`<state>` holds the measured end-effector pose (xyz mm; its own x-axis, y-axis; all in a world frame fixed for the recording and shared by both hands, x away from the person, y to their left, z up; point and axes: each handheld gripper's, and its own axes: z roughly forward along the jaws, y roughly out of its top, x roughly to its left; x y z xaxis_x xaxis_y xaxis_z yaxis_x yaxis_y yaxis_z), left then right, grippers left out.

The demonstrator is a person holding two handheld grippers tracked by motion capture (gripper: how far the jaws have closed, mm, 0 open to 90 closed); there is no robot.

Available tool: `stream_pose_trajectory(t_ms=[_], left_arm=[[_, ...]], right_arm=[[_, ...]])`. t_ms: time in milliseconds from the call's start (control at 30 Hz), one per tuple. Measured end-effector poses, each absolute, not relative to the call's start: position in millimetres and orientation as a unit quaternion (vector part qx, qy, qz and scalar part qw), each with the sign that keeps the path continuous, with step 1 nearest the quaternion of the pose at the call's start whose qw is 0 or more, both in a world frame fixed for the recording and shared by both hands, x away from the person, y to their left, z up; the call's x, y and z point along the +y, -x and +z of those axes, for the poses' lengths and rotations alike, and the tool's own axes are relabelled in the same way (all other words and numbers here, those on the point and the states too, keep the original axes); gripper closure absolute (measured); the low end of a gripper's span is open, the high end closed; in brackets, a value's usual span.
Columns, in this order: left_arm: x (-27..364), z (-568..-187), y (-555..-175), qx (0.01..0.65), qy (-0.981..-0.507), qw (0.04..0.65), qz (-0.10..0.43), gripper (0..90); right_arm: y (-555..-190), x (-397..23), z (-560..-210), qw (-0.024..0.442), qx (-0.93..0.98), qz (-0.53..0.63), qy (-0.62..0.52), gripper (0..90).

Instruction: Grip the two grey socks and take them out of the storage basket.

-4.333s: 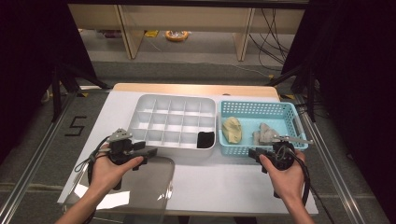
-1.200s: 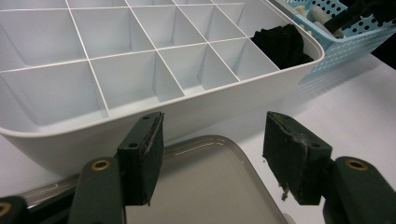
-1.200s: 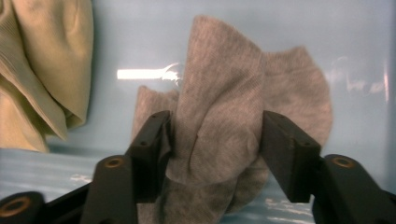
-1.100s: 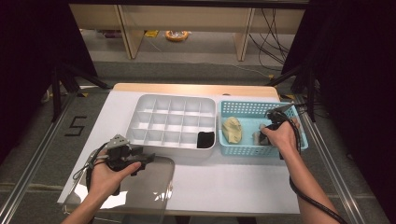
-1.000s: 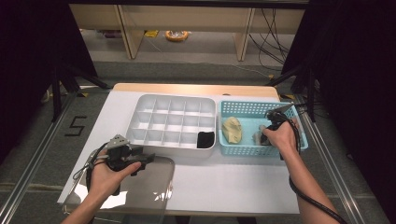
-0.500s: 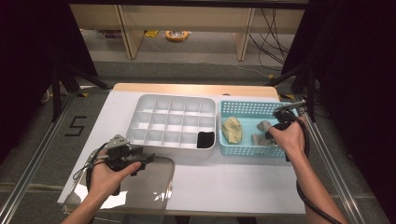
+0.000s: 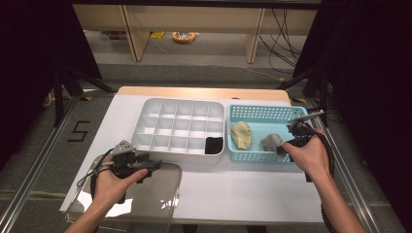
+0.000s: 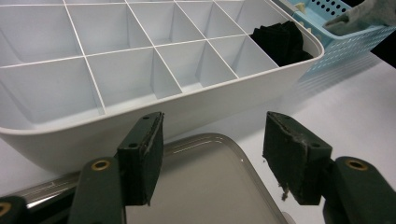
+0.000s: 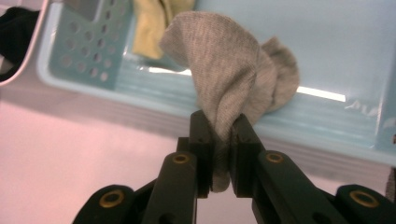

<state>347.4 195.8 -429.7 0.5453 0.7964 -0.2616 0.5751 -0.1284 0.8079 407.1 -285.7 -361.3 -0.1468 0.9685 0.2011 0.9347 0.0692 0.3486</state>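
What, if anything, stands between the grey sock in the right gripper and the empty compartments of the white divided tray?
Only low walls: the blue basket's left side and the white tray's rim. The right gripper holds the grey sock above the basket. One corner compartment already holds a black sock.

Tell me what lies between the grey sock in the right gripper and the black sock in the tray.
High view: the yellow sock in the blue basket, plus basket and tray walls.

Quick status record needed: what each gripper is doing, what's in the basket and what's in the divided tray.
right gripper: shut on the grey sock, just closed, above the blue basket
left gripper: open, nothing between the jaws, over the clear lid
basket contents: yellow sock
divided tray: black sock in the near right corner compartment, other compartments bare
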Motion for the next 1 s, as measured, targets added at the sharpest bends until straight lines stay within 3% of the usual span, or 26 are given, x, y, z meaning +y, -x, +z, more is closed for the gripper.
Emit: stream_pose_trajectory(t_ms=[300,1000], left_arm=[[196,-429,-347,0.463,-0.741,0.472,0.116,37.5],[195,-429,-346,0.463,-0.740,0.475,0.113,37.4]], right_arm=[[-387,-276,-371,0.034,0.755,0.171,-0.632,82.3],[-367,-231,-426,-0.041,0.804,0.115,-0.582,78.2]])
